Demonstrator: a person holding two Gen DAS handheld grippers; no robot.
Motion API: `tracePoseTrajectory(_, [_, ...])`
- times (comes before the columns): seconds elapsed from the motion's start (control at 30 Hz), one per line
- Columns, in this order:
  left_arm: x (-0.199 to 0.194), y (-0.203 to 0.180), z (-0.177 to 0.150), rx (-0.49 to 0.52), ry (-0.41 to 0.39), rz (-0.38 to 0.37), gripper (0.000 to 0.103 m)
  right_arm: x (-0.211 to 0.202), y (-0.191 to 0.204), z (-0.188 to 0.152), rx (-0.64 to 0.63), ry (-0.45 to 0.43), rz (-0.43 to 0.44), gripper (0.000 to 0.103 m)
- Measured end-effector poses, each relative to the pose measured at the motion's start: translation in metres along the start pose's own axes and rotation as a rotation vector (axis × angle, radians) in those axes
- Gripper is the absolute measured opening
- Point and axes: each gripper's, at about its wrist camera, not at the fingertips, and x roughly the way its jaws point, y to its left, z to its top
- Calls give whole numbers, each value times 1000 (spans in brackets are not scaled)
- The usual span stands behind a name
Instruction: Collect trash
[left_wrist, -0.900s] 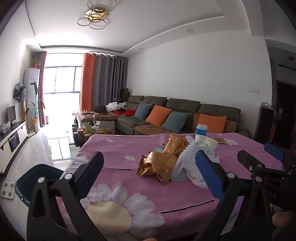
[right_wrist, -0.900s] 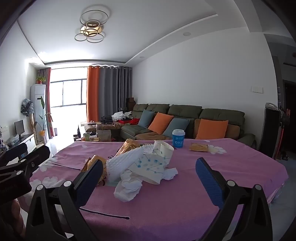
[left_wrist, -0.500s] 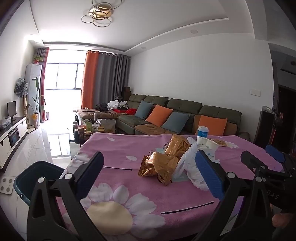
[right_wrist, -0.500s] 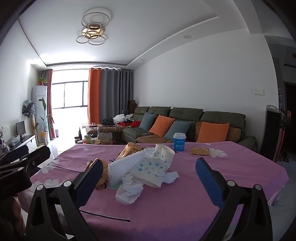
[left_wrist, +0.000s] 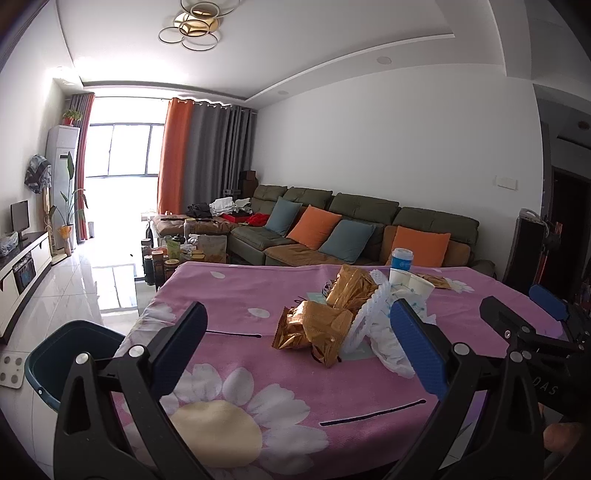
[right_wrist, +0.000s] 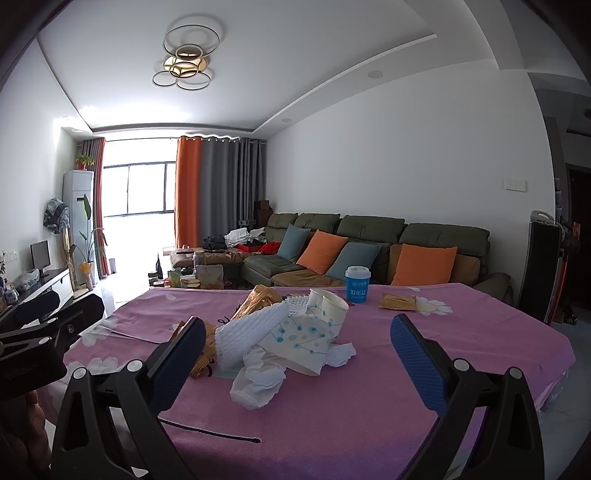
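Left gripper (left_wrist: 295, 347): jaws standing wide apart, holding nothing, hovering over the near edge of the table and pointing at the trash pile.
Right gripper (right_wrist: 297, 350): jaws also spread wide, carrying nothing, facing the same pile from its right side.
Trash location: lying in a loose heap mid-table on the pink floral tablecloth (left_wrist: 229, 291); gold foil wrappers (left_wrist: 314, 328) sitting on the pile's left, white foam netting (right_wrist: 255, 332) leaning on them, paper cups (right_wrist: 328, 306) and crumpled tissue (right_wrist: 258, 380) on the right.
Outliers: blue lidded cup (right_wrist: 357, 284) standing upright at the far edge; a flat gold packet (right_wrist: 397, 302) lying just to its right, apart from the heap.
Handling, judged: everything looking very light. Foil likely crinkly and slick, best pinched at a folded edge. Foam netting soft and springy, taking a squeeze anywhere. Paper cups crushable, so gripping across the rim. Tissue limp, best taken by the bunched middle.
Bin: dark teal bin (left_wrist: 70, 354) standing on the floor just off the table's near left corner.
Left view only: showing the bin and the foil wrappers in full.
Right view only: showing the tissue, the cups' printed sides and the far packet clearly; bin out of sight.
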Motion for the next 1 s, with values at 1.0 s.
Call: tracePoseTrajectory(1.0, [1,10,-1,-26,23,34,98,0,1,-3,8,5,3,96])
